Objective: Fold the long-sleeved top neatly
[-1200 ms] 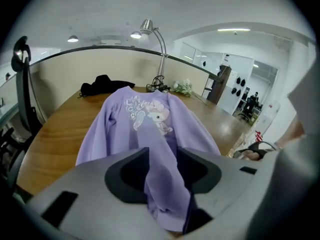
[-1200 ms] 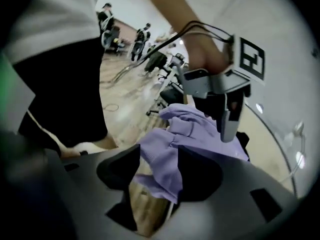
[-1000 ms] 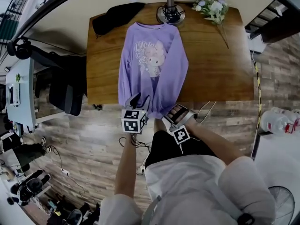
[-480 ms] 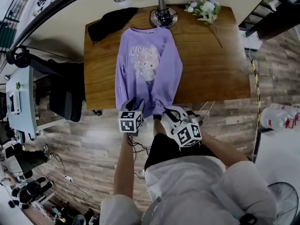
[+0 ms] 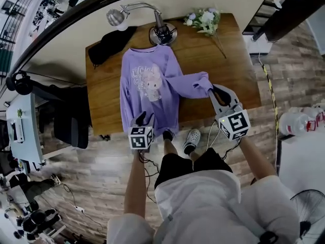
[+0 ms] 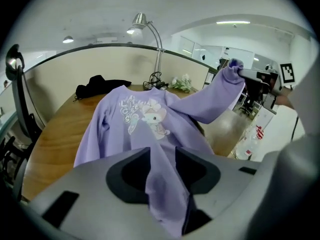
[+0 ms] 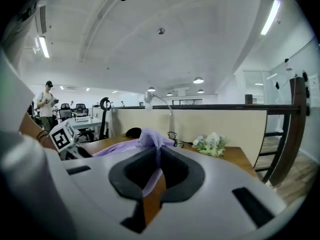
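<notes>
A purple long-sleeved top (image 5: pixel 147 90) with a cartoon print lies face up on the wooden table (image 5: pixel 233 60). My left gripper (image 5: pixel 142 119) is at the table's front edge, shut on the top's hem (image 6: pixel 162 184), which runs between its pads. My right gripper (image 5: pixel 215 91) is raised to the right of the top. Its jaws have just been closing and now pinch the right sleeve's cuff (image 7: pixel 151 140). That sleeve (image 5: pixel 188 85) stretches from the shoulder across to this gripper and hangs above the table in the left gripper view (image 6: pixel 215 99).
A desk lamp (image 5: pixel 161 33), a bunch of flowers (image 5: pixel 203 20) and a black garment (image 5: pixel 109 40) sit along the table's far edge. An office chair (image 5: pixel 71 111) stands left of the table. Bare wood shows to the right of the top.
My right gripper has left the table's front edge and swung up and to the right, pulling the sleeve off the top's body. The left gripper stays at the hem.
</notes>
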The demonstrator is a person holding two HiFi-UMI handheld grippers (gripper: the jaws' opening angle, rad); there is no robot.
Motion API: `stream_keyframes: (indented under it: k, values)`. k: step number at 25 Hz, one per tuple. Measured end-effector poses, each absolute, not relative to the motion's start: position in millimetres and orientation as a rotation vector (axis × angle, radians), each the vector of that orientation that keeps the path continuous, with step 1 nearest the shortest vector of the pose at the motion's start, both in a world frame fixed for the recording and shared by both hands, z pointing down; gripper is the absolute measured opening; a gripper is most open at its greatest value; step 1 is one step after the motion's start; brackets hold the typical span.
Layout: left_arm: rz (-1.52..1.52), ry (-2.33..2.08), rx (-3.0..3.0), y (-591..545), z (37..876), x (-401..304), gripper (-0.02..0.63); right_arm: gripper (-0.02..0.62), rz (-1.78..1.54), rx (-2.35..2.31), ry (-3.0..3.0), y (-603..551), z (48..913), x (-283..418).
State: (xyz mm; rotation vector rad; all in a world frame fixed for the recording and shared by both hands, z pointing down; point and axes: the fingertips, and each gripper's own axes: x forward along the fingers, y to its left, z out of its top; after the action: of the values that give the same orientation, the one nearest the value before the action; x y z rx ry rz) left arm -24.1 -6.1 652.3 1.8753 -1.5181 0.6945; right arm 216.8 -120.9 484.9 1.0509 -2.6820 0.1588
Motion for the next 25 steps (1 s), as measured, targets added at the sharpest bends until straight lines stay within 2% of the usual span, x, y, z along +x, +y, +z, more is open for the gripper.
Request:
stream_keyframes:
  k: [11,19,25]
  values:
    - [0.682,-1.407,1.97,-33,635,62,0.163,0.034,0.432,1.44,-2.623,-237,469,350]
    - [0.647,-1.437,1.948,-45,636,90,0.163,0.034,0.746,1.618,-2.5,-293,525,425]
    - [0.561,-1.476,1.904,-62,633,100,0.163,0.035,0.949,1.672,-2.367,-308,581,447]
